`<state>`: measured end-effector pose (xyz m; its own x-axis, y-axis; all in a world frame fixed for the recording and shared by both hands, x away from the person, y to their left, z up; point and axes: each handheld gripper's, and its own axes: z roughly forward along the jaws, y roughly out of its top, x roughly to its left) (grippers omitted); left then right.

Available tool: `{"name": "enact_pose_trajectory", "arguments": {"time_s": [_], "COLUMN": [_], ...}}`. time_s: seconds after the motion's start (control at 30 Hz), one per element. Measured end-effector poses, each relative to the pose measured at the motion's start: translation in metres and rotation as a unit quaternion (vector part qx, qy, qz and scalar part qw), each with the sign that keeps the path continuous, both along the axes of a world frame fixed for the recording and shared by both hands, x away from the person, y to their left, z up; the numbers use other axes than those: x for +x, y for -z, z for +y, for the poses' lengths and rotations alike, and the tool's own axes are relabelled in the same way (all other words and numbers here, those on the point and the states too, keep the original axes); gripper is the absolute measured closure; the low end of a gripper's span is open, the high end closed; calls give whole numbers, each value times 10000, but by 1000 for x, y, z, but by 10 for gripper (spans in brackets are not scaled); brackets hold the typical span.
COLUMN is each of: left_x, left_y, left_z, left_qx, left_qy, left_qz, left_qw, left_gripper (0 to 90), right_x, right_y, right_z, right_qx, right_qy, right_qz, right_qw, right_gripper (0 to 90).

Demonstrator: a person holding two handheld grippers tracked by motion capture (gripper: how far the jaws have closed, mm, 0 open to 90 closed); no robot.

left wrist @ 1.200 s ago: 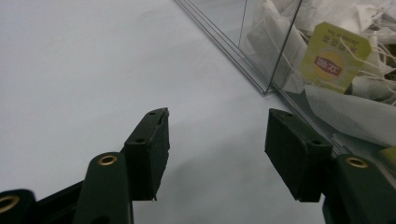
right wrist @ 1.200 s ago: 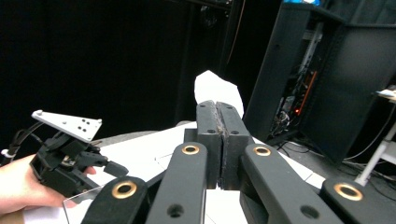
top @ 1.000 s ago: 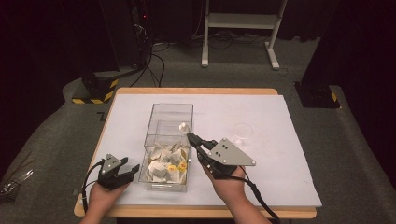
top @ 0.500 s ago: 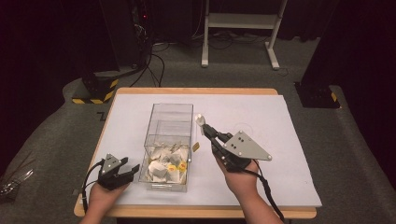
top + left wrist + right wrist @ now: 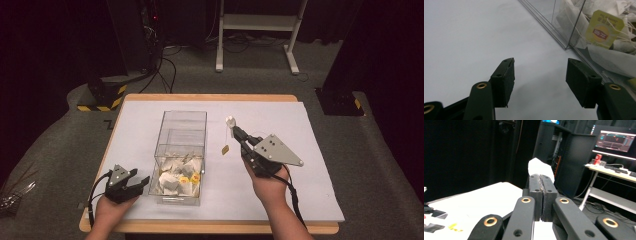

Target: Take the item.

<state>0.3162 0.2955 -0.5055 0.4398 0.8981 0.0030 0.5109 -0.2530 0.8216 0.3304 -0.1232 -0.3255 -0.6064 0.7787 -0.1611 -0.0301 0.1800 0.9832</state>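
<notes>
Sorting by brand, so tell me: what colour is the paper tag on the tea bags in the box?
Yellow tag with a red logo; left gripper view.

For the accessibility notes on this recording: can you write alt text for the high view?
The right gripper, raised over a white-covered table, is shut on a tea bag whose string and yellow tag dangle below it. To its left stands a clear plastic box with more tea bags heaped at its near end. The left gripper rests open beside the box.

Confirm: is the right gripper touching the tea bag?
Touching. The right gripper view shows the right gripper shut on the tea bag, whose white pouch sticks out above the tips.
</notes>
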Motion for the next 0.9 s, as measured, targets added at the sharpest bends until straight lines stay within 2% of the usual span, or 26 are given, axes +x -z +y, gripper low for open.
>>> {"name": "enact_pose_trajectory", "arguments": {"time_s": [0.53,0.9], "left_x": [-1,-1], "left_y": [0,0], "left_z": [0,0], "left_qx": [-30,-26], "left_qy": [-9,3], "left_qz": [-65,-21], "left_qw": [10000,10000], "left_gripper": [403,403], "right_x": [21,32], "right_y": [1,2], "right_z": [-27,-43], "right_qx": [-6,-16], "right_qy": [496,816], "right_qz": [64,90], "right_qw": [9987,9966], "right_gripper": [894,894]}}
